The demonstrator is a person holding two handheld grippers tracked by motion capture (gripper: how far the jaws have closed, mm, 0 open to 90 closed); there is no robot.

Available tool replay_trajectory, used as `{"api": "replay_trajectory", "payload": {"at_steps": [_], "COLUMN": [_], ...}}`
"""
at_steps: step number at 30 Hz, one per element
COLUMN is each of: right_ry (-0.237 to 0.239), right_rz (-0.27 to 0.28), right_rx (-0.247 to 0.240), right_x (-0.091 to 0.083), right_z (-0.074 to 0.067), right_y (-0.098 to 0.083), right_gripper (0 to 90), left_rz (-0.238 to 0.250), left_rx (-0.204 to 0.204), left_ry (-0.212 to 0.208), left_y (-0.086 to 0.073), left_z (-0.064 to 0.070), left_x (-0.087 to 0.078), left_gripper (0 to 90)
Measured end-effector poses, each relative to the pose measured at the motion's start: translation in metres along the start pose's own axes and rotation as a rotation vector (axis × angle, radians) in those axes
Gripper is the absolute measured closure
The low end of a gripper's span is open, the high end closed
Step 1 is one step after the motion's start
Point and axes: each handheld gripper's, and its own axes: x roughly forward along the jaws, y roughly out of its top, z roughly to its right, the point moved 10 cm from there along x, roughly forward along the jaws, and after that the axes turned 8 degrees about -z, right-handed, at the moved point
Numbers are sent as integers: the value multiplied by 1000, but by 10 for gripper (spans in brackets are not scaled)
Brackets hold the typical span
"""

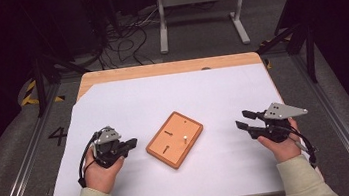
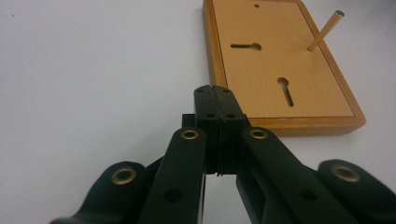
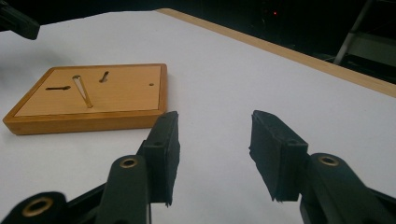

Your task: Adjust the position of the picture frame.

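Left claw [image 2: 215, 95]: pressed together, empty; we open first.
Right claw [image 3: 215, 140]: apart, empty.
Peg [image 1: 185, 138]: upright, board's [image 1: 174, 139] three o'clock; we approach level.

The high view looks forward and down from above the person's side onto the whole white-covered table [image 1: 172, 98], with the wooden board [image 1: 174, 139] at its middle and dark floor beyond. The left gripper view sits low and close behind the left gripper [image 2: 215, 100], facing the board [image 2: 280, 65] just ahead. The right gripper view, equally low behind the right gripper [image 3: 212, 140], faces the same board [image 3: 93, 98] from the opposite side, a little farther off.
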Motion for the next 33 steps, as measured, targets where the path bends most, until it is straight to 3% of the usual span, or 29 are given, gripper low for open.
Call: {"api": "replay_trajectory", "payload": {"at_steps": [10,18,22,31,33], "right_ry": [7,9,3,1,0], "right_rz": [-7,-19,-19,-22,-22], "right_rx": [6,9,12,15,15], "right_x": [1,2,0,-2,-2], "right_z": [0,-1,-1,-1,-1], "right_y": [-1,-3,-5,-6,-7], "right_gripper": [525,522,521,516,515], "left_rz": [-153,-228,-269,-294,-287], "left_rx": [-12,-19,-4,8,-6], "left_ry": [-33,-59,-74,-68,-65], "left_y": [-15,-22,-25,-23,-22], "left_z": [6,8,12,13,12], "left_x": [13,27,33,41,41], "left_gripper": [900,900,900,900,900]}}
